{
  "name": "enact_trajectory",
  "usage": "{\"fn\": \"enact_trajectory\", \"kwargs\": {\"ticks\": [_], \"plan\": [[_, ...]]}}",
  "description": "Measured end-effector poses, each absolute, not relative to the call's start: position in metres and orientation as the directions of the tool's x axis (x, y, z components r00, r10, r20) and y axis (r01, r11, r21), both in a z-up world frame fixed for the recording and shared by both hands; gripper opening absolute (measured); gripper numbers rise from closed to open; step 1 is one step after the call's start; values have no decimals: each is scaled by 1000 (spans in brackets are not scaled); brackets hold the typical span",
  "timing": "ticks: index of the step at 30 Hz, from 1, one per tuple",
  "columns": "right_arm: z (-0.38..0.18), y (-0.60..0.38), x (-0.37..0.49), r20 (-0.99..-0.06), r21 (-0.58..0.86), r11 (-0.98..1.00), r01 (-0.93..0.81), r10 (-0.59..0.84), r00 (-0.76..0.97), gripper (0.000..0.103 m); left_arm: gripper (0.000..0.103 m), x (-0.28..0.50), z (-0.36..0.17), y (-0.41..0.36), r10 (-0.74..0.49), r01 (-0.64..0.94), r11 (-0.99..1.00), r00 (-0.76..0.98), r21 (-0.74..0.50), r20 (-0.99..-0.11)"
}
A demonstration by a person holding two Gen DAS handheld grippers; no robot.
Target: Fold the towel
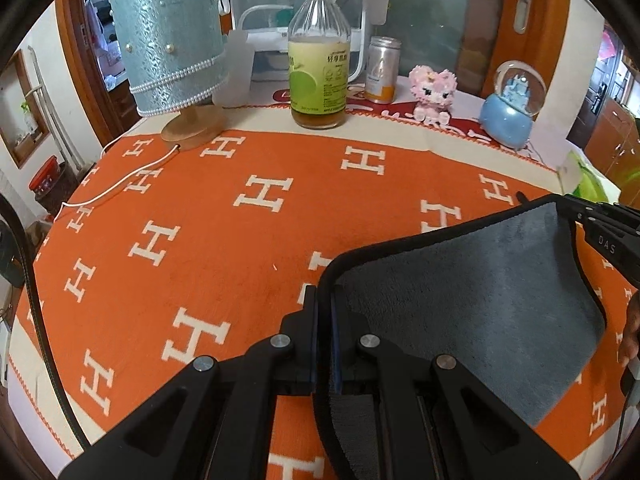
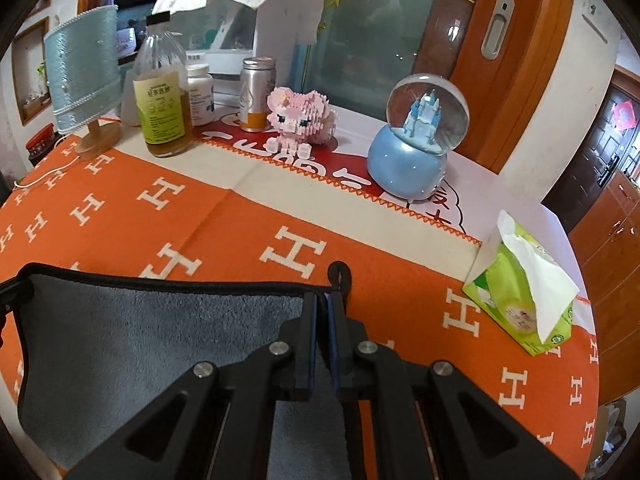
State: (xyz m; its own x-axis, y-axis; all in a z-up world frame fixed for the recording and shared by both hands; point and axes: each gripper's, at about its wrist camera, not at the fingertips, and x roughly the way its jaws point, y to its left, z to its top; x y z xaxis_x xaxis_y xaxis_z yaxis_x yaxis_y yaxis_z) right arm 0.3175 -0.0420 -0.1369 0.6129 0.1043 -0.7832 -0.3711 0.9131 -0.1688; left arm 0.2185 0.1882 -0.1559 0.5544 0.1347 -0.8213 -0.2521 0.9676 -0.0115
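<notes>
The grey towel with black edging hangs lifted above the orange table cover, held by two far corners. My left gripper is shut on its left corner; the black hem runs between the jaws. My right gripper is shut on the towel's right corner, with the black hanging loop sticking up past the fingertips. The right gripper also shows in the left wrist view at the towel's far corner. The towel's lower part is hidden behind the gripper bodies.
Along the back of the orange H-pattern cover stand a teal lamp with a white cord, a glass bottle, a can, a pink toy and a blue snow globe. A green tissue pack lies at right.
</notes>
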Motion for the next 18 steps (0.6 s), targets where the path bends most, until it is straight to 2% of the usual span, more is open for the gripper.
{"fn": "enact_trajectory", "kwargs": {"ticks": [13, 16, 18], "plan": [[-160, -32, 333, -804, -186, 917, -353, 64, 591, 5, 6, 234, -176, 193, 146, -292, 956, 518, -14, -843], [-159, -30, 335, -802, -193, 921, -338, 50, 595, 13, 8, 235, -178, 193, 152, -303, 953, 515, -14, -844], [-157, -30, 336, -803, -194, 926, -324, 39, 594, 19, 21, 235, -179, 194, 158, -315, 949, 512, -13, -845]]}}
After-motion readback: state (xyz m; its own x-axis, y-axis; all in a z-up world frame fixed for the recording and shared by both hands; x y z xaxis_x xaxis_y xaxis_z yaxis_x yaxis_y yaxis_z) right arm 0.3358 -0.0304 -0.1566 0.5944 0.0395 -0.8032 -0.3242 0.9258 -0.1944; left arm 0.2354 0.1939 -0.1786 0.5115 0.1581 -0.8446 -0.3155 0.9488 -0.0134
